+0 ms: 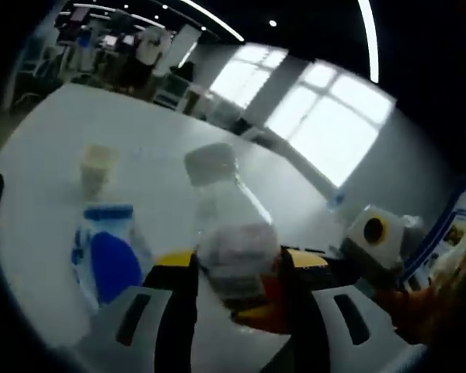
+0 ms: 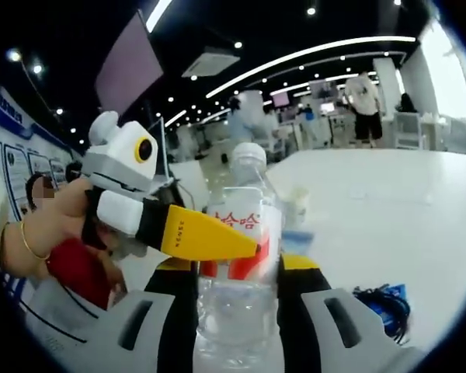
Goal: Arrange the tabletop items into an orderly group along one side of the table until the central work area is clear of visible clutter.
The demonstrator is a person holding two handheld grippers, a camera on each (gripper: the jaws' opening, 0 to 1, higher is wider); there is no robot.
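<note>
Bottle [image 2: 237,256] sits clamped between both the left gripper [image 1: 237,295] and the right gripper [image 2: 237,311] above the table [image 1: 54,155], near a blue packet [image 1: 109,260] and a cup [image 1: 99,167].

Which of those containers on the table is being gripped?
The clear water bottle with the white cap, clamped between the left gripper's fingers; the blue-and-white carton and small cream cup stand free.

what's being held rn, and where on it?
The bottle: right gripper clamps its lower body, left gripper grips the labelled middle. Both jaw pairs sit against its sides.
</note>
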